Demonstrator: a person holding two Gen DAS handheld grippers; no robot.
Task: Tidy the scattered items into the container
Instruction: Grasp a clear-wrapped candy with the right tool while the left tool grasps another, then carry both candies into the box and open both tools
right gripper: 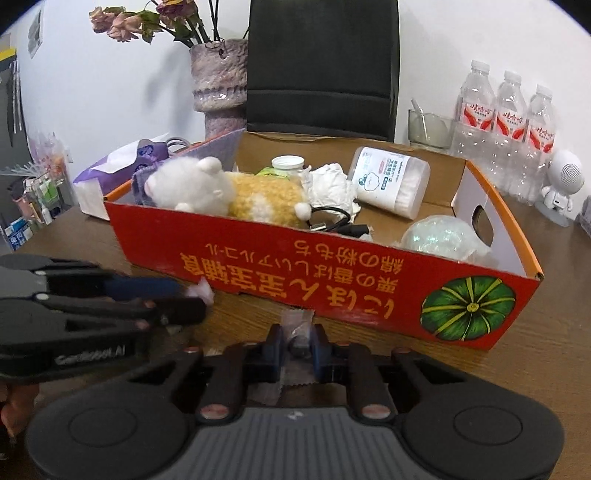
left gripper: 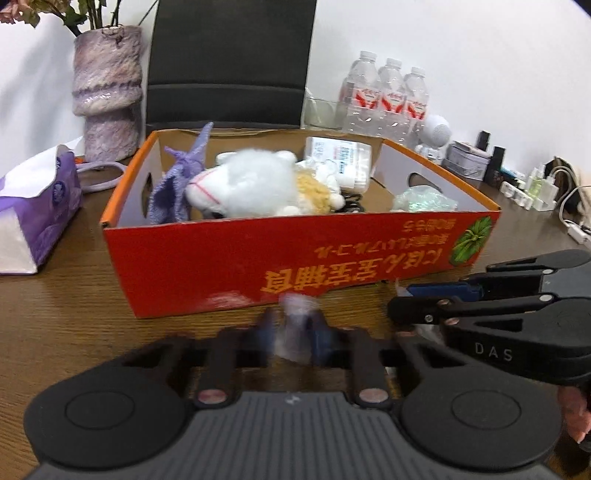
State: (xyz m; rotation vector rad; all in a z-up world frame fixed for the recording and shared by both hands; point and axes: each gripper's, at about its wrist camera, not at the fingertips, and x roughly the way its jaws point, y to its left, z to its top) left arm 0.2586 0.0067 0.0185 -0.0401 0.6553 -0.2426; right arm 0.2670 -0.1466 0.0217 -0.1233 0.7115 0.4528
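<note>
The box (right gripper: 258, 254), red outside with an orange rim, stands on the wooden counter (right gripper: 535, 369) with its long printed side facing both cameras. Inside it lie a white and yellow plush (right gripper: 221, 192), a purple knit piece (left gripper: 177, 184) against the left end, a crumpled tissue (right gripper: 328, 184), a lidded tub of cotton swabs (right gripper: 391, 181) on its side, a small white-capped jar (right gripper: 288, 162), a black cable (right gripper: 332, 221) and a shiny clear wad (right gripper: 439, 232) in the right near corner.

Just in front of the box's near wall, both grippers sit low over the counter, side by side. The right gripper (right gripper: 298, 343) is clamped on a small clear wrapper (right gripper: 295, 321) with something dark inside; the wrapper's crimped edges stick out above and below the blue pads (right gripper: 321, 343). The left gripper (left gripper: 295, 328) is pinched on a pale, crinkled scrap (left gripper: 295, 306), blurred in its own view; in the right wrist view the scrap shows as a whitish tuft at the tips, close to the box wall.

Left of the box lies a purple tissue pack (left gripper: 33, 214), and behind it a mottled lilac vase (left gripper: 107, 92) with dried roses (right gripper: 125, 22). A black chair (right gripper: 321, 62) stands behind the box. To the right are three water bottles (right gripper: 506, 110), a glass cup (right gripper: 428, 129), a white robot figure (right gripper: 561, 181) and, further right, chargers (left gripper: 535, 188).
</note>
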